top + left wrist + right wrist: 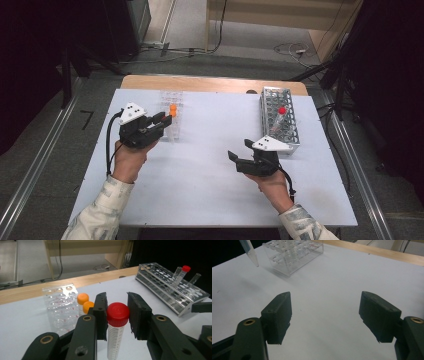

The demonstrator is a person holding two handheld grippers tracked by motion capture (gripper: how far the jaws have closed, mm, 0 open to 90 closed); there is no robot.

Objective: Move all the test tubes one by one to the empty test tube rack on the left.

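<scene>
The left gripper [117, 315] is clamping a red-capped tube [116, 333] by its cap, the two black jaws pressing on either side while the clear graduated body is hanging below them. In the high view this left gripper [161, 121] is hovering over the left part of the white worktop [210, 195], just beside a clear plastic rack [171, 107] that is holding two orange-capped tubes [85, 302]. The right gripper [325, 315] is standing released, its jaws spread wide with nothing between them, above bare worktop in front of the metal rack [280, 120].

Risks, as judged from here: the grip is bearing on the smooth cap alone, so the tube could be swinging or slipping if the hand tilts or jolts; the hanging tip could be catching the clear rack's rim or knocking the orange caps during a low pass. The metal rack is lying close to the worktop's right edge with a tube [279, 116] leaning in it, so a nudge there could be tipping it.

Open room: the middle and near worktop are lying free; the far wooden edge and both racks are bounding the sides.
</scene>
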